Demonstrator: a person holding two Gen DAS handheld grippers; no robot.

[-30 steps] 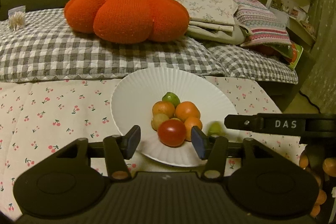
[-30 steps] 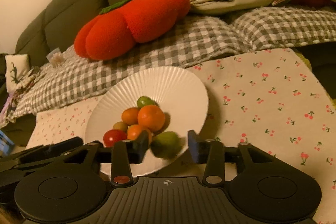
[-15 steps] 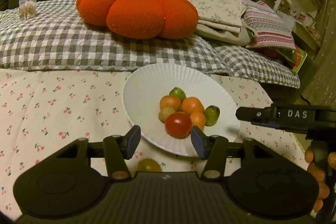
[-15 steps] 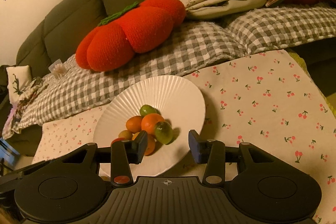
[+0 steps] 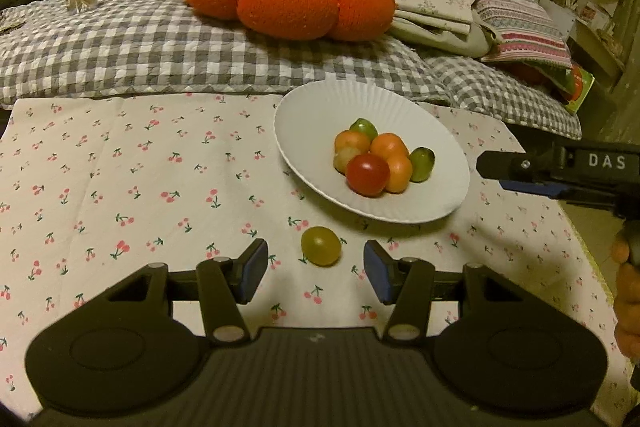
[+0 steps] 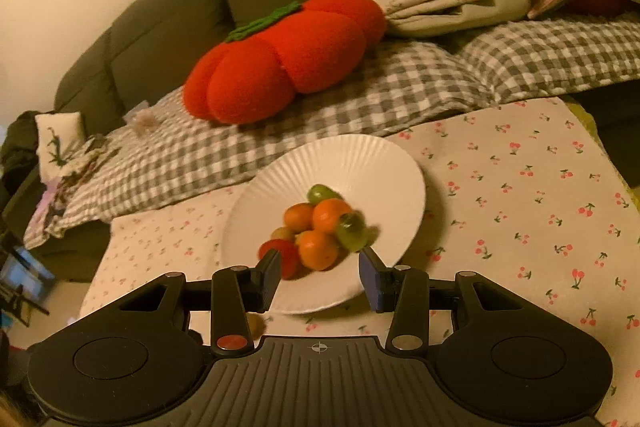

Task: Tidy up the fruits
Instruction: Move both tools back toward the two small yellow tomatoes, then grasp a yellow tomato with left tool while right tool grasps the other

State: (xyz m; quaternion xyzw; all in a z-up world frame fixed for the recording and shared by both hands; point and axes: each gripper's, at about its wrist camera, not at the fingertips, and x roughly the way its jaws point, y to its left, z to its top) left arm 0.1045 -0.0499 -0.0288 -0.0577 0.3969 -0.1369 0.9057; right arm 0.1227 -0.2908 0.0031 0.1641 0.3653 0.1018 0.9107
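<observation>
The green tomato that the right gripper carried a second ago now rests on the white plate, at the pile's right edge. That gripper has backed off, fingers spread and empty. The left gripper, also released, has pulled back from the plate, framing a yellow-green tomato on the cherry-print cloth just before the plate, probably next to go.

Seven small fruits piled on white plate; yellow-green fruit alone on cloth.
</observation>
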